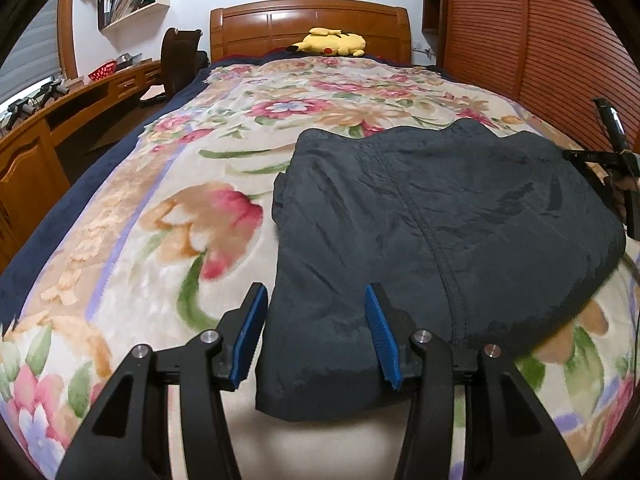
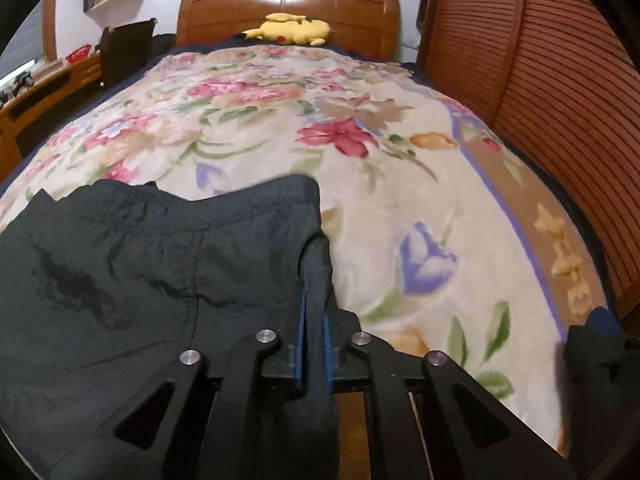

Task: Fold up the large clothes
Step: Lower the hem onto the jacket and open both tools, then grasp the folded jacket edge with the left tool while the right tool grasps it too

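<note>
Floral blanket (image 1: 168,208) covers the bed (image 1: 72,200), with a yellow plush (image 1: 332,44) at the headboard (image 1: 312,20). Dark trousers (image 1: 440,216) lie flat near the foot edge, toward the right side. Right gripper (image 2: 313,312) has its jaws pinching the trousers' right edge, cloth bunched between the pads. Left gripper (image 1: 316,324) hangs over the near left part of the cloth, jaws spread, gripping nothing. Judged step: taking hold before a fold. Next, the left jaws likely need to drop and close on that edge.
</note>
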